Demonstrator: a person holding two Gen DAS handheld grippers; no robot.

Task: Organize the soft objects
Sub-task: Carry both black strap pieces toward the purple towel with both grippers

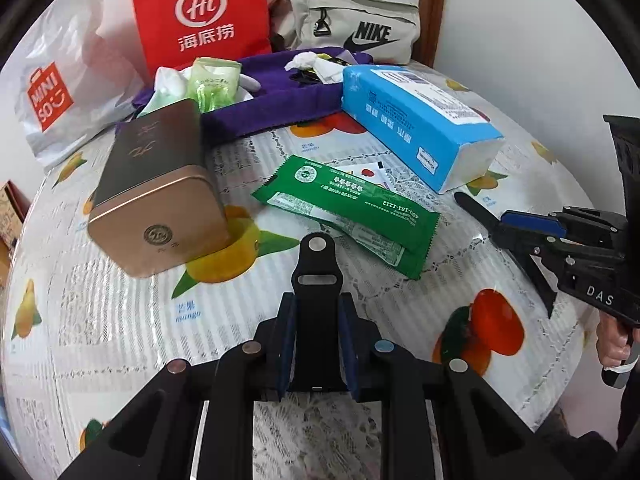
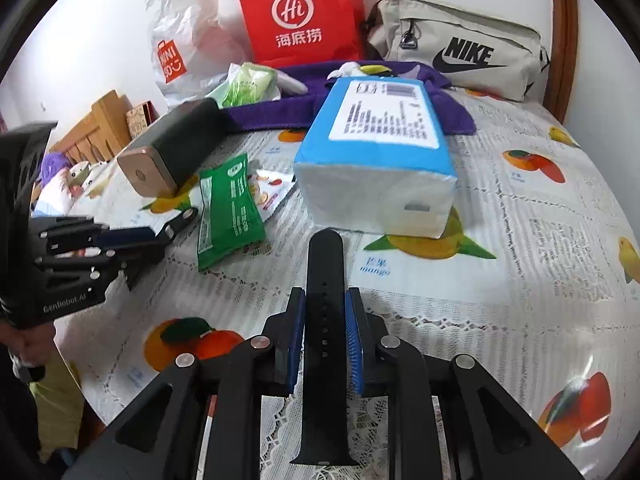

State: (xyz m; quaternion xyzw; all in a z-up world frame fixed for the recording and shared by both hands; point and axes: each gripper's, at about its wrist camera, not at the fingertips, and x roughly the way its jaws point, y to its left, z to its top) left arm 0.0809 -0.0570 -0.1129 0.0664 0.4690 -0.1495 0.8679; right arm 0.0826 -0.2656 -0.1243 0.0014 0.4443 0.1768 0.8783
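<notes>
In the left wrist view my left gripper [image 1: 317,300] is shut on a short black watch strap piece [image 1: 316,264] with a metal stud at its tip. It hovers over the fruit-print tablecloth [image 1: 120,320]. My right gripper [image 2: 325,294] is shut on a long black strap with holes [image 2: 325,264], which points at the blue tissue pack [image 2: 372,160]. Each gripper shows in the other's view: the right gripper [image 1: 500,224] at the right edge, the left gripper [image 2: 160,236] at the left edge. A green packet [image 1: 344,208] lies flat between them.
A gold and dark tin box [image 1: 156,200] lies on its side at the left. Behind are a purple cloth [image 1: 280,104], a green wipes pack [image 1: 212,84], a red paper bag [image 1: 200,16], a white plastic bag [image 1: 60,92] and a beige pouch [image 1: 356,24].
</notes>
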